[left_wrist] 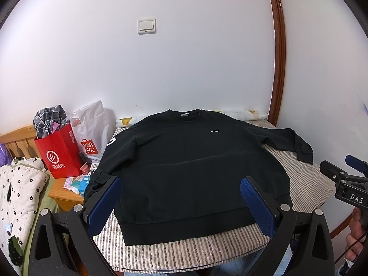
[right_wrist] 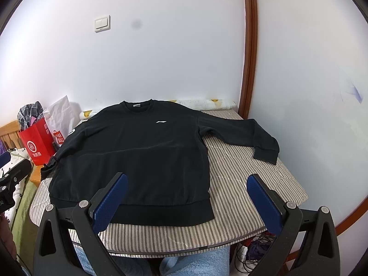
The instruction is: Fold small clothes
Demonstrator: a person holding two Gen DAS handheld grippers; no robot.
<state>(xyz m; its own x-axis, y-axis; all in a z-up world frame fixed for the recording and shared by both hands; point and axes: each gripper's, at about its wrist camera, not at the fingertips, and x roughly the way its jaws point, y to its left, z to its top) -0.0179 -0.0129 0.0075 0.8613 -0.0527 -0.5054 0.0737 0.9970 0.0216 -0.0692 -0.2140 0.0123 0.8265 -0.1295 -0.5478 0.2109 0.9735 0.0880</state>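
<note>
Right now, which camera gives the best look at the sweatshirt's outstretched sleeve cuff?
The right wrist view: the black sweatshirt's outstretched sleeve cuff lies in open sight on the striped pad, whole from elbow to end. The left wrist view shows the same cuff farther toward the frame's edge, smaller and more warped.

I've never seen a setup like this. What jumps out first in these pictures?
A black sweatshirt lies spread flat, front up, on a striped table cover, one sleeve stretched toward the right wall. A bright red paper bag stands at the left, and both grippers, left and right, hang open near the hem.
</note>
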